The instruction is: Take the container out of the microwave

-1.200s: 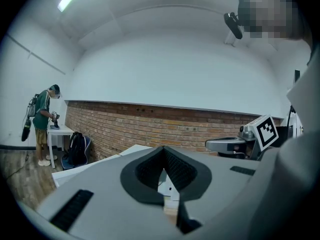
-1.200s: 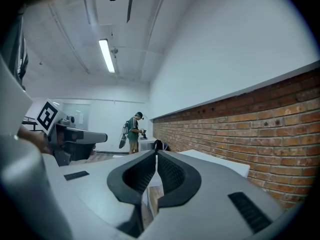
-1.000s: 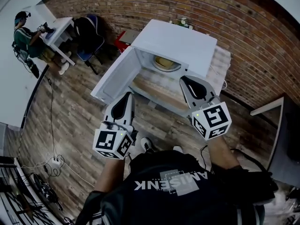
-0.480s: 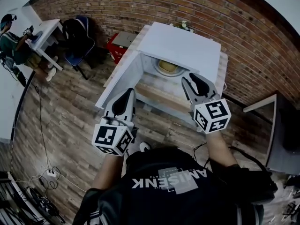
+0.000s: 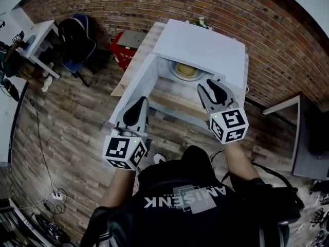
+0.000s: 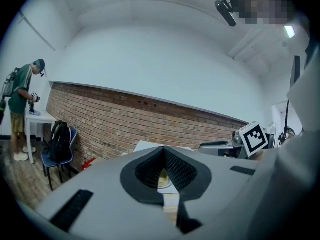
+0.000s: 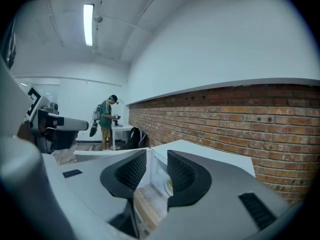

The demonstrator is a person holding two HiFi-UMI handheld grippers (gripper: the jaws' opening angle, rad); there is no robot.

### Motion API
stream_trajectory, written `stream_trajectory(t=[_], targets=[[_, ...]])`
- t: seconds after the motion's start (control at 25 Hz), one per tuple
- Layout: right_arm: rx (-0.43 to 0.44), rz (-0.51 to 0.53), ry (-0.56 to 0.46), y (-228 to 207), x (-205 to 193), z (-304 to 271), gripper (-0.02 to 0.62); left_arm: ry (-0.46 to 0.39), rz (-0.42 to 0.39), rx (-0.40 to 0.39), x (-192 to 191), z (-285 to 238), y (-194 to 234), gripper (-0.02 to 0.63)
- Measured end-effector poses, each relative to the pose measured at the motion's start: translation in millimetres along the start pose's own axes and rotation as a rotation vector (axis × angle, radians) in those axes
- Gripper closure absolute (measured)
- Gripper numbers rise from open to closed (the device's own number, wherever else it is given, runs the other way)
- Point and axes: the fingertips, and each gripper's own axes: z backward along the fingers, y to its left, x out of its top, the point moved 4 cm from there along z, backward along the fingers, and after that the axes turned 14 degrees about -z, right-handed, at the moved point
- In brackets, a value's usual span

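Observation:
The white microwave [image 5: 203, 48] stands on a wooden table, its door [image 5: 132, 84] swung open to the left. Inside sits the container [image 5: 186, 70], a yellowish bowl on the round plate. My right gripper [image 5: 207, 85] is in front of the opening's right side, short of the container. Its jaws have just been opening and stand open with nothing between them. In the right gripper view [image 7: 157, 154] the container [image 7: 170, 185] shows past the jaws. My left gripper [image 5: 141, 100] hangs by the door's lower edge. Its tips [image 6: 163, 150] meet, shut and empty.
The wooden table [image 5: 172, 103] juts out in front of the microwave. A red box [image 5: 121, 50], a chair with a backpack [image 5: 77, 35] and a white desk [image 5: 36, 35] stand at the left by the brick wall. A grey table [image 5: 308, 138] is at the right.
Both grippers have moved closer to the microwave's opening. The right gripper's jaws, shut a second ago, have spread apart. The left gripper stays shut.

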Motion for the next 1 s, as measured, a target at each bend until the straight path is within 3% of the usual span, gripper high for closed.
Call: stream_trajectory(t=[0.32,1.0], targets=[[0.025,0.069,0.095,-10,-35,-50,0.396,0.013,0.013,0.047,-8,-20,16,0.595],[0.104,0.186,0.268,-29,-107,-131,0.387,0.052,0.014,0.161,-9,-40,32,0.595]])
